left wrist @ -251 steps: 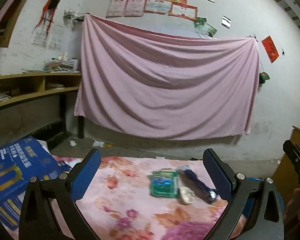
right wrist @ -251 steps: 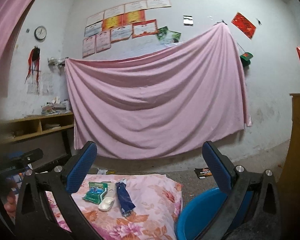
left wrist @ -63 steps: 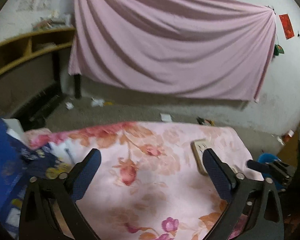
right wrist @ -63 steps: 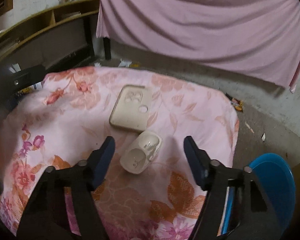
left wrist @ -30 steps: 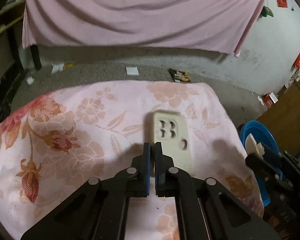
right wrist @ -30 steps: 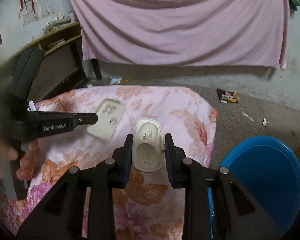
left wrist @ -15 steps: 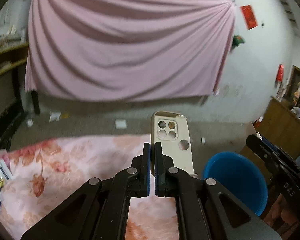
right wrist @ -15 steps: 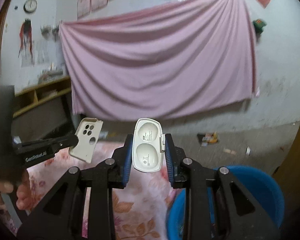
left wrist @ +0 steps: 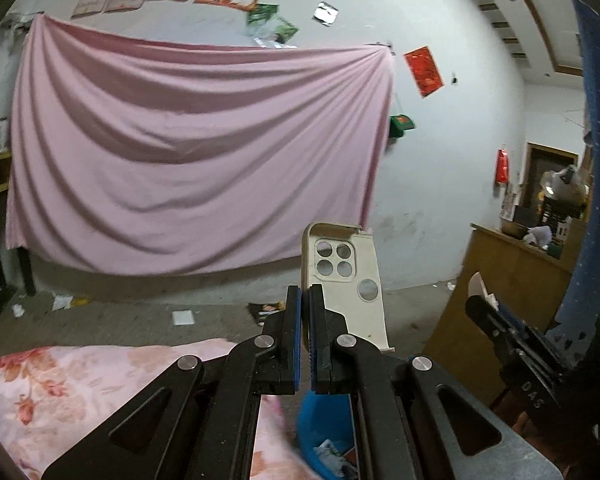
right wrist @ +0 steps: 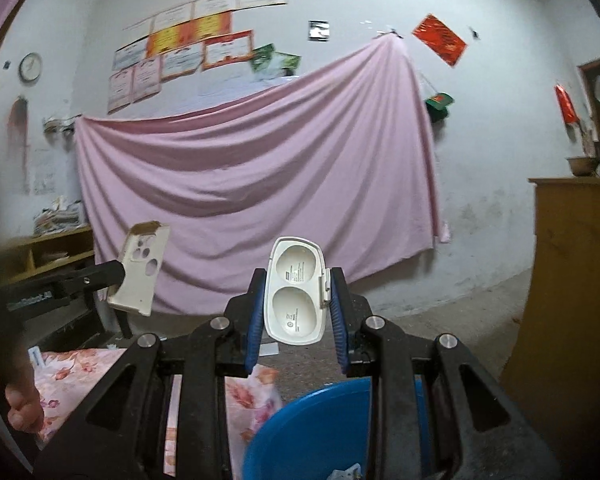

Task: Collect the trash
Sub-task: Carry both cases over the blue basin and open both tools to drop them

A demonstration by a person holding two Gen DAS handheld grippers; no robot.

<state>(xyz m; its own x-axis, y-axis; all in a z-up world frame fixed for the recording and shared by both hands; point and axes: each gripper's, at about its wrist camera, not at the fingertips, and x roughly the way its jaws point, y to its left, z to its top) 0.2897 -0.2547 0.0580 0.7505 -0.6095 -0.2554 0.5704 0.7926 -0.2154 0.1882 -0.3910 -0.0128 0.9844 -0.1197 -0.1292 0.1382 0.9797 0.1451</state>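
Both grippers have swung up off the floral bedspread (left wrist: 60, 380) since a second ago, and now they point almost level at the pink sheet (left wrist: 180, 152) hung on the far wall. Left gripper (left wrist: 304, 300): jaws pinched nearly flat together, clamping the long edge of the cream phone case (left wrist: 348, 280), which stands upright above the fingertips with its camera holes facing the lens. From the right wrist view that same case (right wrist: 142, 268) shows up off to the left, tilted, held out clear of the bed.

Right gripper (right wrist: 298, 300): jaws partly open, blue pads pressing both sides of the white twin-well plastic case (right wrist: 296, 292), which sits upright between them with its hollow side to the camera.

Below both grippers sits the blue bucket (right wrist: 320, 428), beside the bed's edge, with scraps of trash visible in its bottom. A person's fingers (right wrist: 20, 408) show at the lower left of the right wrist view, beside the left gripper's handle.
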